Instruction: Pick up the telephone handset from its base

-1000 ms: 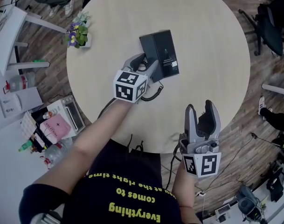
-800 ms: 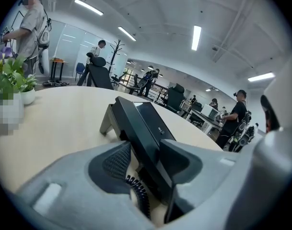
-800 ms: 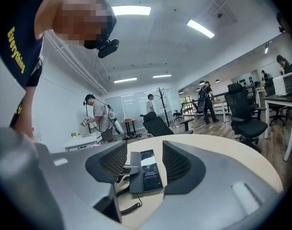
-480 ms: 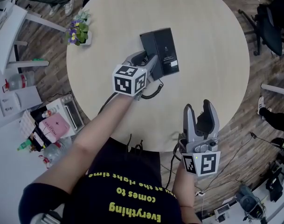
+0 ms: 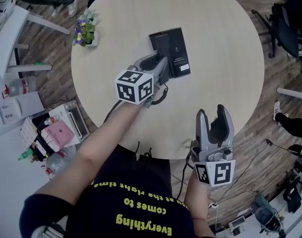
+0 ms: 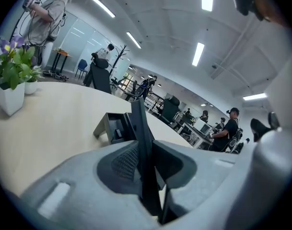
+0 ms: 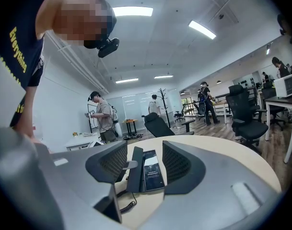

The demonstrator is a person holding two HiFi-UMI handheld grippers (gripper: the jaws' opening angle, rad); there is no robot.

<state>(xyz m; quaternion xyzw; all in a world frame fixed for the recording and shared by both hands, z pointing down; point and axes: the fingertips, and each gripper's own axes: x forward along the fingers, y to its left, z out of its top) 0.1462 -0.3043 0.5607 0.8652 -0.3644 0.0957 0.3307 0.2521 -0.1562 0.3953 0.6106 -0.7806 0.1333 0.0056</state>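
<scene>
Now handset (image 6: 141,128) between closing jaws of left gripper (image 6: 146,164).

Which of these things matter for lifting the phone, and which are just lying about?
In the job: handset, between the left gripper's closing jaws; phone base; coiled cord.
Just about: flower pot; right gripper, open and empty.

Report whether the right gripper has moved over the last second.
No. The right gripper hangs where it was, tips over the same stretch of the round table's near edge, jaws apart and empty.
</scene>
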